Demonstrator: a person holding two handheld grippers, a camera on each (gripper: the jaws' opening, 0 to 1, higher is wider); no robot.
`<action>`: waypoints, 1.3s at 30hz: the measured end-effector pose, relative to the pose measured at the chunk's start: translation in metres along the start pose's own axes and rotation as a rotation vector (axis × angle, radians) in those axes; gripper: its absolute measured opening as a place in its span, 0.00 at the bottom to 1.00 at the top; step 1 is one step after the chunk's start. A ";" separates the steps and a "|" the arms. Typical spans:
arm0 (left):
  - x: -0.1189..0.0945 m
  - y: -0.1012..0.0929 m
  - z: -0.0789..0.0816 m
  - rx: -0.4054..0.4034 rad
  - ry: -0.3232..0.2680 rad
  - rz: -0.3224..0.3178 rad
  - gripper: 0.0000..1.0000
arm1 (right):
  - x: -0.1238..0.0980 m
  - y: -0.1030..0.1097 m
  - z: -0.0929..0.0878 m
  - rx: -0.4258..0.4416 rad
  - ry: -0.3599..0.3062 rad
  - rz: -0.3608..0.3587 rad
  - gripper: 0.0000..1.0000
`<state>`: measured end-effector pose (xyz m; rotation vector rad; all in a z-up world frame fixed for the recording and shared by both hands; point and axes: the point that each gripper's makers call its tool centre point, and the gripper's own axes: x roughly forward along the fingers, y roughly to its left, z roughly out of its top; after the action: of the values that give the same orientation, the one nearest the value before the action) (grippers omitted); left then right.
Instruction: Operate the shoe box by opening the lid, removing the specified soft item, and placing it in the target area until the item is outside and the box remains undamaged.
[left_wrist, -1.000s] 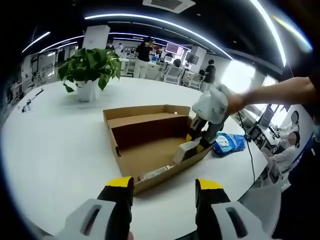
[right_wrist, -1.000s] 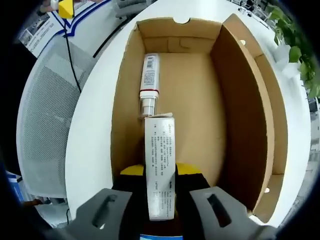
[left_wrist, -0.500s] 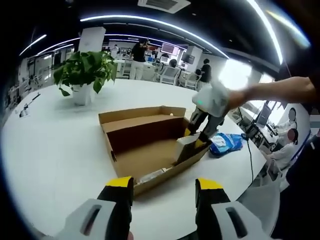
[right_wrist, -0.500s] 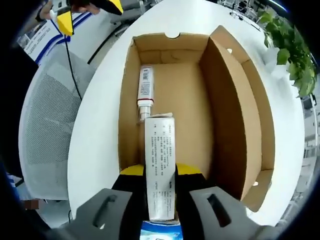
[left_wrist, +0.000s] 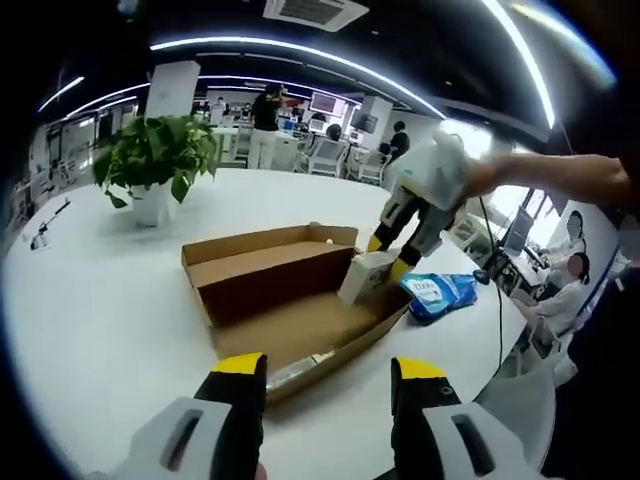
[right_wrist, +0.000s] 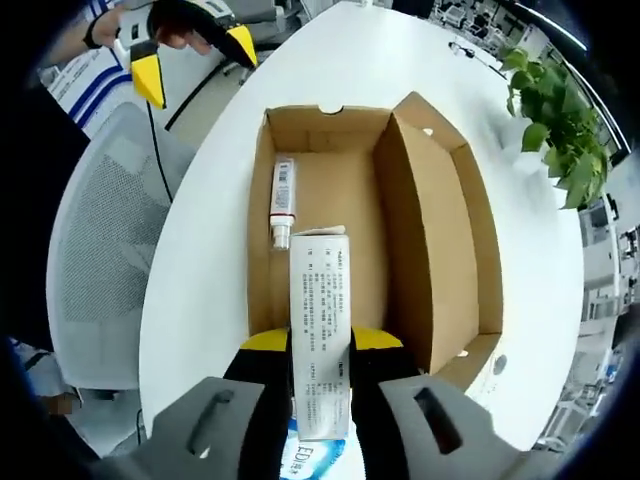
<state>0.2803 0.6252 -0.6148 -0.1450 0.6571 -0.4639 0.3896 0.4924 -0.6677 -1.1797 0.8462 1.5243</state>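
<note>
While the left gripper (left_wrist: 325, 375) hangs with its yellow-tipped jaws spread and nothing between them, the left gripper view looks across a round white tabletop (left_wrist: 90, 300) at an open brown cardboard shoe box (left_wrist: 290, 300), its lid folded back on the far side. Above the box's right end, the right gripper (left_wrist: 383, 262), held by a person's outstretched arm, has its jaws clamped on a long white printed carton (left_wrist: 362, 277) lifted clear of the box floor. A white tube with a red band (left_wrist: 295, 367) lies along the near wall inside the box. Just beyond the box, near the tabletop's right edge, sits a blue plastic packet (left_wrist: 440, 293). A potted green plant (left_wrist: 155, 165) stands near the far left edge.

Seen from above in the right gripper view, the right gripper (right_wrist: 320, 345) pinches the white carton (right_wrist: 320, 330) between both jaws, the carton pointing out over the shoe box (right_wrist: 400, 230). The tube (right_wrist: 281, 200) rests on the box floor beside the left wall. The blue packet (right_wrist: 305, 462) peeks out beneath the jaws. The left gripper (right_wrist: 190, 45) appears at upper left, jaws apart, over a grey mesh chair (right_wrist: 95, 260). The plant (right_wrist: 555, 110) stands at the tabletop's (right_wrist: 330, 50) right edge.
</note>
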 end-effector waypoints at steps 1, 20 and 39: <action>0.000 0.000 0.001 0.001 -0.001 -0.001 0.50 | -0.002 -0.001 0.000 0.000 -0.001 -0.004 0.18; 0.019 -0.032 0.012 0.049 0.007 -0.064 0.50 | -0.041 0.003 -0.042 0.052 0.019 -0.079 0.18; 0.056 -0.106 0.019 0.143 0.062 -0.189 0.50 | -0.067 0.068 -0.177 0.292 0.056 -0.124 0.18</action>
<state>0.2917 0.5048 -0.6020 -0.0578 0.6716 -0.6977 0.3740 0.2923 -0.6565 -1.0429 0.9776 1.2251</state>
